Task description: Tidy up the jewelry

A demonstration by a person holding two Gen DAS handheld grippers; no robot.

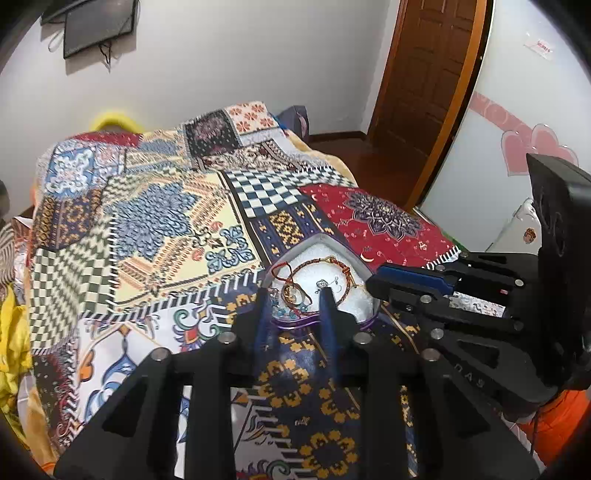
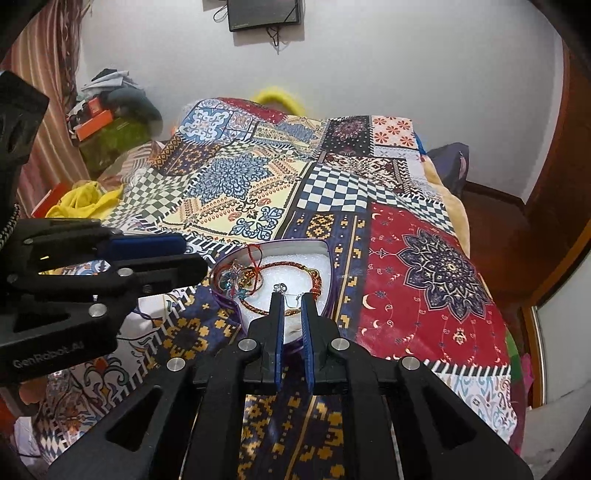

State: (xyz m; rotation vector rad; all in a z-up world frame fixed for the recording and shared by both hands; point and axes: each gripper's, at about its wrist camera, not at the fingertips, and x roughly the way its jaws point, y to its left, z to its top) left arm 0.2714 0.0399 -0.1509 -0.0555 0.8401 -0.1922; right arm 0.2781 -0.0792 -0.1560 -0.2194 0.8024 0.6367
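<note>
A heart-shaped tin (image 1: 364, 267) (image 2: 328, 254) with a white foam lining lies on the patchwork bedspread. It holds a red braided bracelet (image 1: 314, 263) (image 2: 288, 264), a red cord, gold rings (image 1: 291, 295) (image 2: 251, 279), blue beads (image 2: 232, 286) and a silver earring (image 1: 322, 283) (image 2: 281, 287). My left gripper (image 1: 295, 291) is open, its tips at the tin's near edge, either side of the rings. My right gripper (image 2: 291, 295) is open with a narrow gap just in front of the silver earring, over the tin; it enters the left wrist view from the right (image 1: 406, 280).
The bedspread (image 1: 166, 229) (image 2: 424, 266) covers the bed. A wooden door (image 1: 424, 74) and a white cabinet with pink hearts (image 1: 517, 140) stand at the right. Yellow cloth (image 2: 85, 199) and cluttered boxes (image 2: 99, 122) lie at the left. A dark screen (image 2: 264, 13) hangs on the wall.
</note>
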